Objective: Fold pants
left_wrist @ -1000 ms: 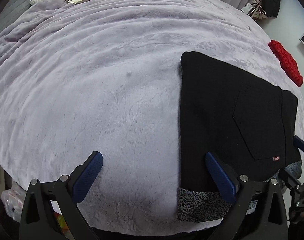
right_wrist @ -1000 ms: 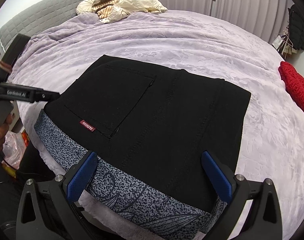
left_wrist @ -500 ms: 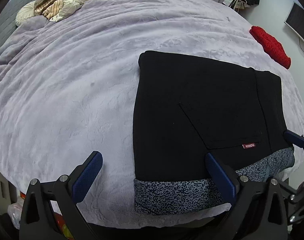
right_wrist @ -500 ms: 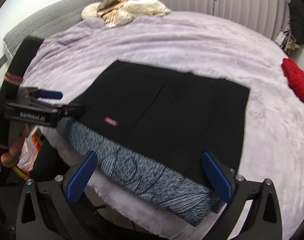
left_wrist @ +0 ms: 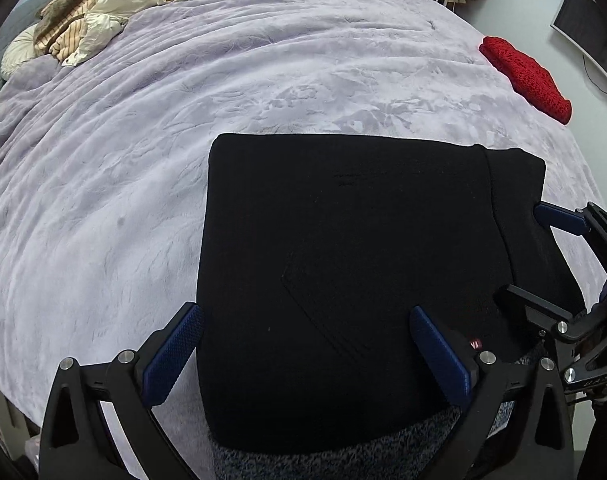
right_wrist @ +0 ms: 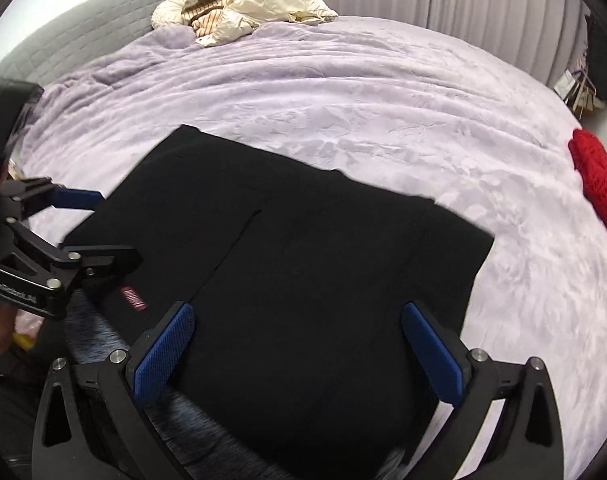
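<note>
Black pants (left_wrist: 343,272) lie folded in a flat rectangle near the front edge of the lilac bed; they also show in the right wrist view (right_wrist: 303,264). A speckled grey inner waistband (left_wrist: 343,456) hangs over the bed edge. A small red label (right_wrist: 133,298) sits by the back pocket. My left gripper (left_wrist: 303,356) is open just above the near left part of the pants. My right gripper (right_wrist: 299,354) is open above the near right part. Neither holds cloth. Each gripper shows at the side of the other's view.
The lilac blanket (left_wrist: 183,120) covers the whole bed. A pile of cream and striped clothes (left_wrist: 103,12) lies by the grey headboard (right_wrist: 83,52). A red knit item (left_wrist: 527,76) lies at the right edge. Hangers and dark clothes (right_wrist: 595,64) stand beyond the bed.
Both grippers have moved forward and inward over the pants, which now fill more of each view. The pants have not moved on the bed.
</note>
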Motion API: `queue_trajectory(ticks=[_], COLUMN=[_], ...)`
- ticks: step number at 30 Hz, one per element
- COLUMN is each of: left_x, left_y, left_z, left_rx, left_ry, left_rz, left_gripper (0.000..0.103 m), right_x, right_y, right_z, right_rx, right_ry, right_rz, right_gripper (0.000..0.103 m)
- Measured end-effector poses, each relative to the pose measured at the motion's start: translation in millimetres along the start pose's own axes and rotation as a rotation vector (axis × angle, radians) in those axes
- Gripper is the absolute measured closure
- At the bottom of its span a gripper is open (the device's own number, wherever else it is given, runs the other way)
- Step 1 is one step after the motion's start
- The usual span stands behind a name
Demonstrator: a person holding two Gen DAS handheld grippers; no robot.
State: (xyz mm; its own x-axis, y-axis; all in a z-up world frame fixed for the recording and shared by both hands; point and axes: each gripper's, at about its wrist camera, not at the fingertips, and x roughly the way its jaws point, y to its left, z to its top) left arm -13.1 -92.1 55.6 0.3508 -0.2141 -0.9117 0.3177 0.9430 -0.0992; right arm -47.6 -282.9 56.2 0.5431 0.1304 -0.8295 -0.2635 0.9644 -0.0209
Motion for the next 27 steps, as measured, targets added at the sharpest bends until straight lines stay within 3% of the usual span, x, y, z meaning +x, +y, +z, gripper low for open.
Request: queue_trajectory(ticks=[3,5,9,11,13,16,19,22,25,27], left_x=[2,-6,-20,-23,-19,3,29,37,38,28], left_y=[3,14,53,75,86,79,55,48,41,29], left_z=[13,15,9,5,3,4,3,5,9,11], left_rx=[-0.013,-0.04,-0.123,-0.167,-0.186,-0.177,-0.136,-0.145,-0.145,-0.104], left_ry=[0.028,0.029,0.031,0.029,0.035,0.094,0.154,0.126,0.127,0.11], left_rz=[-0.034,-0.096,-0.209,-0.254,-0.283,-0.324,-0.371,-0.381,-0.371,-0.342], left_gripper=[0.0,0.0,0.0,0.0,0.0,0.0,0.0,0.0,0.001,0.016], right_x=[2,-9,-48,-63,-73,-61,-26,12,27,26], right_y=[-8,-14,-47,-70,-89,-103,-100,-79,-63,-53], right_z=[6,5,-24,-44,-63,-76,-71,-59,-48,-37], right_rx=[0.011,0.049,0.187,0.289,0.382,0.463,0.496,0.454,0.45,0.416], right_ry=[0.011,0.002,-0.065,-0.079,-0.099,-0.089,-0.023,0.008,-0.01,-0.016], right_rz=[0.015,-0.014,-0.052,-0.025,0.061,0.174,0.269,0.343,0.33,0.32], right_gripper=[0.0,0.0,0.0,0.0,0.0,0.0,0.0,0.0,0.001,0.009])
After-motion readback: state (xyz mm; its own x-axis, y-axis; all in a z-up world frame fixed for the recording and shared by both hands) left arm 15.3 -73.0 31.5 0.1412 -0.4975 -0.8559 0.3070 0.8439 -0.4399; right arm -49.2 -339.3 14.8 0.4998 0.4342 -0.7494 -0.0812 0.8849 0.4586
